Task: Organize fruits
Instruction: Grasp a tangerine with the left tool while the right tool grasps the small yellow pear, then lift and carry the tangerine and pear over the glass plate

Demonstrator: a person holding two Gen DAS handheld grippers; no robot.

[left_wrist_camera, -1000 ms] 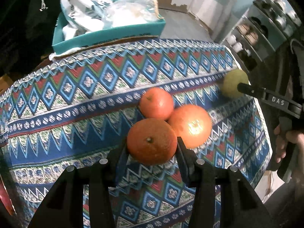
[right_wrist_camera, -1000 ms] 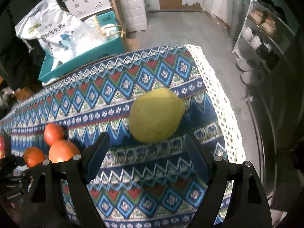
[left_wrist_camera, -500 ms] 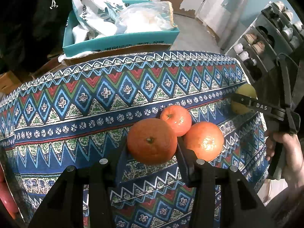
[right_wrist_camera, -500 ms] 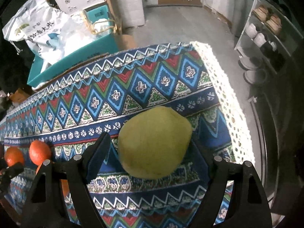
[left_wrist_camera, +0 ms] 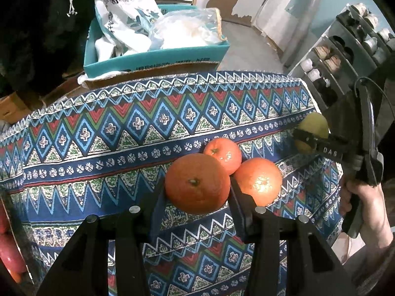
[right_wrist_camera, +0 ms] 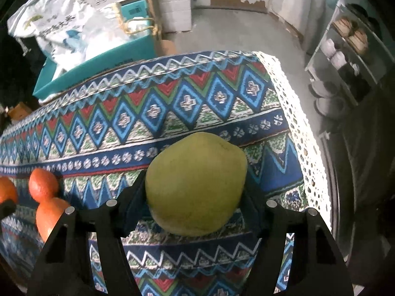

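My left gripper point(left_wrist_camera: 197, 187) is shut on an orange point(left_wrist_camera: 197, 182) and holds it just above the patterned tablecloth point(left_wrist_camera: 123, 128). Two more oranges point(left_wrist_camera: 258, 181) point(left_wrist_camera: 223, 154) lie on the cloth just beyond it and to its right. My right gripper point(right_wrist_camera: 195, 192) has closed onto a yellow-green pear point(right_wrist_camera: 196, 183) near the right end of the table; both fingers touch its sides. The pear also shows in the left wrist view point(left_wrist_camera: 313, 125), partly hidden by the right gripper's finger point(left_wrist_camera: 318, 144).
A teal box point(left_wrist_camera: 153, 56) with white bags stands behind the table. A shoe rack point(left_wrist_camera: 345, 56) is at the right. The lace table edge point(right_wrist_camera: 301, 128) drops off close to the pear. Red fruit point(left_wrist_camera: 7, 246) shows at the far left edge.
My right gripper moved forward around the pear and closed onto it. My left gripper, still holding its orange, lifted and drew back to the left of the other two oranges.
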